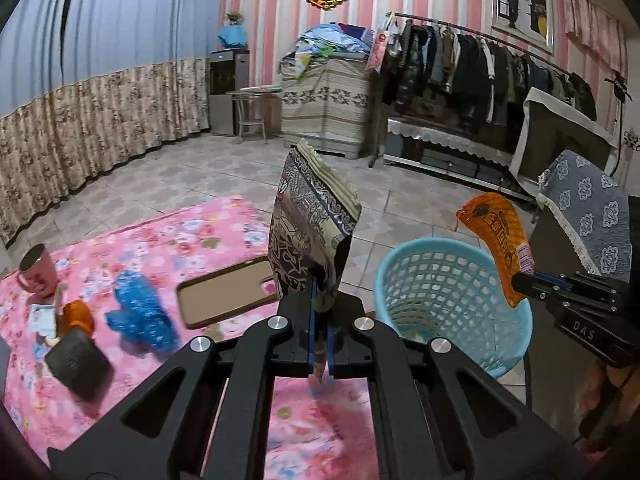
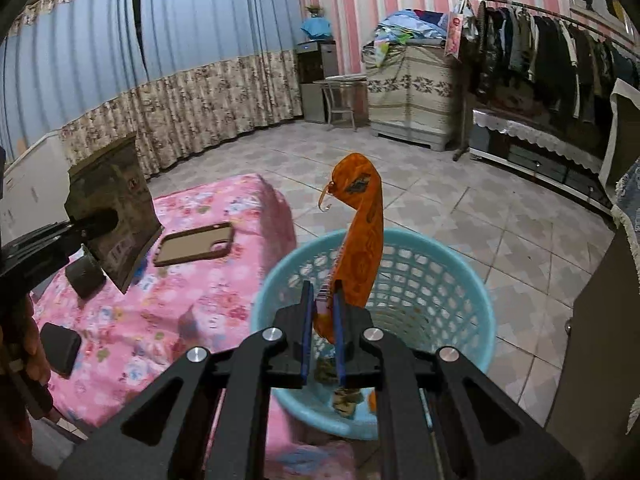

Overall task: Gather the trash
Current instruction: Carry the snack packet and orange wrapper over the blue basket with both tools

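Blue mesh basket [image 2: 460,280] on floor just beside pink blanket [image 2: 168,312]; a few wrapper scraps at its bottom, details unclear. R gripper [image 2: 324,312] above basket's near rim, tongs pinching orange wrapper [image 2: 360,240], which stands upright over basket opening. L gripper [image 1: 320,312] left of basket, over blanket, pressed onto patterned snack bag [image 1: 308,232], held upright. Blue crumpled plastic [image 1: 140,312], phone case [image 1: 228,296], pink mug [image 1: 36,272] lie further left of basket on blanket.

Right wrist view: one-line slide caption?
Right tool holds an orange wrapper above the blue basket.
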Action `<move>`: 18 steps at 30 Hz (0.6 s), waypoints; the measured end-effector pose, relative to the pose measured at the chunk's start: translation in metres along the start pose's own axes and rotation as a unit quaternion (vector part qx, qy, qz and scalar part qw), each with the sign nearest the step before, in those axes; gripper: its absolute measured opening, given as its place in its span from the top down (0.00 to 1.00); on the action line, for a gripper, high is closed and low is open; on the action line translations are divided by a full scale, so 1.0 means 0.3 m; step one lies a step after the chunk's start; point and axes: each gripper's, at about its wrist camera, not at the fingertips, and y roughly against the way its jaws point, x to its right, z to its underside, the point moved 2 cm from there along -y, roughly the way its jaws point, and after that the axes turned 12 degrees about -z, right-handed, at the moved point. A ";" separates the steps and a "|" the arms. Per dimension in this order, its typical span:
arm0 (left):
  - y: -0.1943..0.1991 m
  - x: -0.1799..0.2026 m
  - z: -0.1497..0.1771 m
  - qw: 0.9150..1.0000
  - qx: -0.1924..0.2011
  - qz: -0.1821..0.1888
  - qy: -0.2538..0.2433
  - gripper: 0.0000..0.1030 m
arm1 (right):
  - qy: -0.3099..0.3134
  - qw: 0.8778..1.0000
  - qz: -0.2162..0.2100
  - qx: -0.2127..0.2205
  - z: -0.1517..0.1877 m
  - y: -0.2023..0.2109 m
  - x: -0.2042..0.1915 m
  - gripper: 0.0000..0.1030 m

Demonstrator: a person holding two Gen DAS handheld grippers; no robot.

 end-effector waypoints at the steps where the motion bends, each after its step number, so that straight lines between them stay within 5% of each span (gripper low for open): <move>1: -0.009 0.014 -0.002 1.000 -0.001 0.003 -0.001 0.98 | -0.001 1.000 0.002 0.001 0.002 0.002 0.010 0.90; 18: -0.127 0.279 -0.011 0.998 -0.008 0.046 -0.042 0.98 | -0.058 0.998 0.009 0.003 0.066 -0.042 0.183 0.91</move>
